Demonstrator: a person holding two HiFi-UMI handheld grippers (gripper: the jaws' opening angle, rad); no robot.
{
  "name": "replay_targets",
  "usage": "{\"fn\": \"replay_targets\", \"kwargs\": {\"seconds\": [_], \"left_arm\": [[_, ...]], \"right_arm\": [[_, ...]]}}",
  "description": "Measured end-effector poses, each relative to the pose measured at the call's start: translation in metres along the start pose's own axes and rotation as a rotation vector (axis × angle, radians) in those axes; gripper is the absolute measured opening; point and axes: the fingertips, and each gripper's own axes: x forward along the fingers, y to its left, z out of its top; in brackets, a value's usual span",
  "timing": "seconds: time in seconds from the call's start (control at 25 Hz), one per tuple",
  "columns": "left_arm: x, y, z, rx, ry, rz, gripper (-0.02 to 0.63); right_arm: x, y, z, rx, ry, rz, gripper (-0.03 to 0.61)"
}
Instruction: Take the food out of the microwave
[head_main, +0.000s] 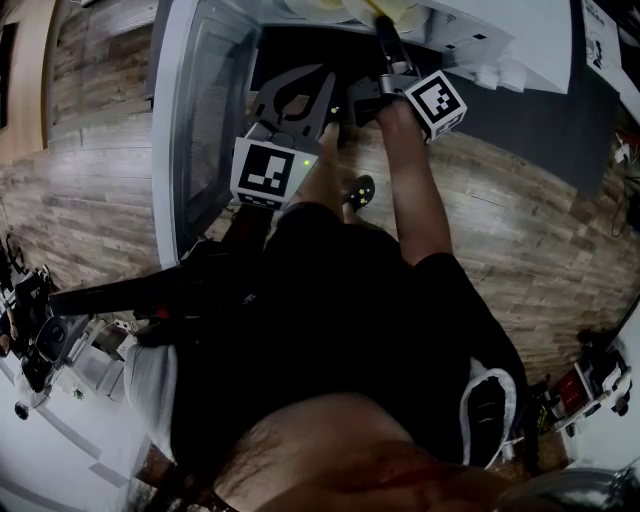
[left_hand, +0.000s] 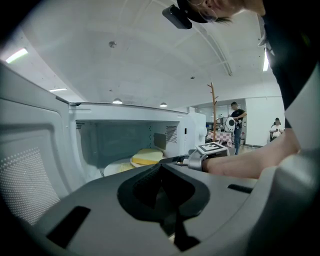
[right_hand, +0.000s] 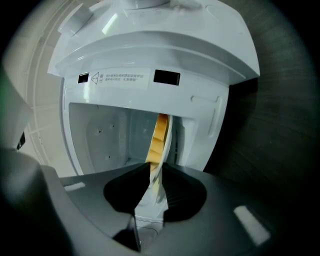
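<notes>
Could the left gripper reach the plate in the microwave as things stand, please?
Likely yes: with the door open, the plate lies ahead of the left gripper, though the right gripper holds its rim.

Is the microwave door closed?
No, the microwave door is swung wide open, and the plate of yellow food shows inside the microwave.

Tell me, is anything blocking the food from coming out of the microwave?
Nothing visible blocks it. The door is swung open, and the right hand-held gripper grips the plate under the food. The left hand-held gripper waits shut, off to the side.
</notes>
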Motion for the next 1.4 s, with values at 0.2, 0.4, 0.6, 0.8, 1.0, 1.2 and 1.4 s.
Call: {"fn": "replay_targets", "kwargs": {"seconds": [0.2, 0.4, 0.6, 0.8, 1.0, 1.2, 1.4], "left_arm": [[0.0, 0.001, -0.001, 0.0, 0.007, 0.004, 0.006], [0.0, 0.001, -0.002, -0.001, 0.009, 0.004, 0.006], [0.0, 0.001, -0.002, 0.001, 0.005, 0.002, 0.006], [0.001, 0.0, -0.001, 0.005, 0.004, 0.003, 0.006], [-0.005, -0.004, 0.002, 0.017, 0.0, 0.002, 0.006], [-0.011, -0.005, 0.004, 0.01, -0.007, 0.011, 0.006], [-0.018, -0.01, 0.01, 0.017, -0.017, 0.013, 0.006]], "right_arm": [[0.0, -0.002, 0.001, 0.034, -0.023, 0.003, 0.057], [-0.002, -0.005, 0.0, 0.095, -0.032, -0.003, 0.037], [-0.003, -0.006, 0.001, 0.135, -0.032, -0.007, 0.026], [-0.008, -0.008, 0.004, 0.135, -0.041, -0.029, 0.009], [-0.017, -0.003, 0.0, 0.154, -0.04, -0.034, 0.009], [-0.021, 0.007, -0.003, 0.155, -0.031, -0.023, 0.009], [-0.03, 0.016, -0.009, 0.155, -0.017, -0.011, 0.009]]}}
